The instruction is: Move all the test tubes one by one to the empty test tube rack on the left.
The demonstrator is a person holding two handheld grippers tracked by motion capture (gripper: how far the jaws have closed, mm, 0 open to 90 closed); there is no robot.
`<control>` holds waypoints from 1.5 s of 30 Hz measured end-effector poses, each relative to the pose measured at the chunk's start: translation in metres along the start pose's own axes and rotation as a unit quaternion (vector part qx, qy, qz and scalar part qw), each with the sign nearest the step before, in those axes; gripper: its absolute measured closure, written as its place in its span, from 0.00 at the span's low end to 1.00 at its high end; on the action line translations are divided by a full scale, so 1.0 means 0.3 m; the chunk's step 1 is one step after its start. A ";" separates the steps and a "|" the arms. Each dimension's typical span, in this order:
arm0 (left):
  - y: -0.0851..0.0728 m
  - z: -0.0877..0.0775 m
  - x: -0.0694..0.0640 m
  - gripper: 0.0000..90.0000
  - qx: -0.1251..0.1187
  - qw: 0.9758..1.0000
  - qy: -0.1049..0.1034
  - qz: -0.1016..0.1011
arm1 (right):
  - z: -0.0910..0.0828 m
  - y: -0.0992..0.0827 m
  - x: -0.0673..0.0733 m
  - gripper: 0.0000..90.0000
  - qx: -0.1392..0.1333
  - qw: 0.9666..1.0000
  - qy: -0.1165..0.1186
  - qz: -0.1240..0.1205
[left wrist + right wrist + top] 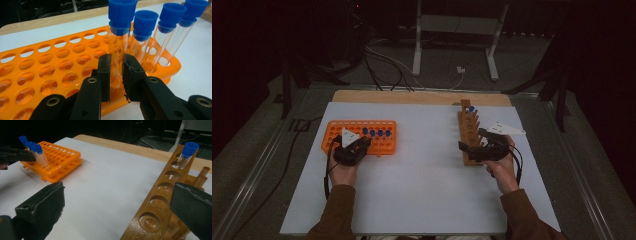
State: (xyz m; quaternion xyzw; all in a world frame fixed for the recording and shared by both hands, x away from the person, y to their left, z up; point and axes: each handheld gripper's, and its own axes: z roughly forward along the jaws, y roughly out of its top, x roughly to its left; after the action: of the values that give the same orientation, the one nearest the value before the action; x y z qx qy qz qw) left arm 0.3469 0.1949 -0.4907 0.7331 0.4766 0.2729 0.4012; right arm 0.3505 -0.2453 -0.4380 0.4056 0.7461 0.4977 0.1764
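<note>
A: Starting at the left, what did the high view give you?

B: The orange rack (359, 136) sat on the left part of the white worktop (422, 175), with the left gripper (360, 146) at its near edge and blue caps in a row just to the right of it. From up there I could not tell what the jaws were doing.

A: And the left gripper view?

B: That settled it. The jaws were pressed on the glass of a clear tube with a blue cap (117, 45), which stood upright in a hole near the rack's edge. Three more capped tubes (160, 37) stood in a row just beyond it, leaning slightly.

A: Moving right?

B: The wooden rack (468, 131) lay along the right part of the worktop, well apart from the orange one, and the right gripper (471, 148) was against its near end. The right gripper view showed its jaws spread wide with nothing between them, one on either side of the wooden rack's round holes. It also showed a single blue-capped tube (185, 156) standing in a far hole, a mere blue speck from above.
</note>
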 end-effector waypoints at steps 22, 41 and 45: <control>-0.019 0.011 -0.006 0.87 0.007 1.000 0.002 -0.003 | 0.012 -0.004 0.012 0.00 0.005 1.000 0.008 -0.004; -0.013 -0.046 0.016 0.67 -0.012 0.998 -0.026 -0.054 | 0.008 0.009 0.009 0.00 0.000 1.000 0.005 -0.002; -0.009 -0.084 0.022 0.60 -0.029 0.996 -0.044 -0.072 | 0.008 0.013 0.002 0.00 -0.001 1.000 0.000 -0.001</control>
State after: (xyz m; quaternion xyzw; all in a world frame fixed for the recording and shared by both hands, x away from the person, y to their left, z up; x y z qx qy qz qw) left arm 0.3284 0.2098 -0.4796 0.6964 0.5014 0.2244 0.4617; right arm 0.3534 -0.2426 -0.4356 0.4047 0.7462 0.4981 0.1767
